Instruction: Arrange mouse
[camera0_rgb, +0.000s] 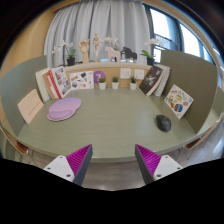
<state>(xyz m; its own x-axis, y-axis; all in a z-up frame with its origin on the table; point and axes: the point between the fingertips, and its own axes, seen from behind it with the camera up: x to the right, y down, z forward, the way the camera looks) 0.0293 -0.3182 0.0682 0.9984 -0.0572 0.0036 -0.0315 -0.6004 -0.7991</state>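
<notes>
Ahead, we see the black mouse (163, 122) lying on the green counter (105, 125), beyond our tongs (113, 160) and off toward the right finger; the tongs stand wide and empty.

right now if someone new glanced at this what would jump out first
Probably the dark mouse, alone on the green table well beyond the open gripper and off to its right. Next, the purple round plate far to the left. Behind both, books and cards stand propped along the table's back edge.
</notes>
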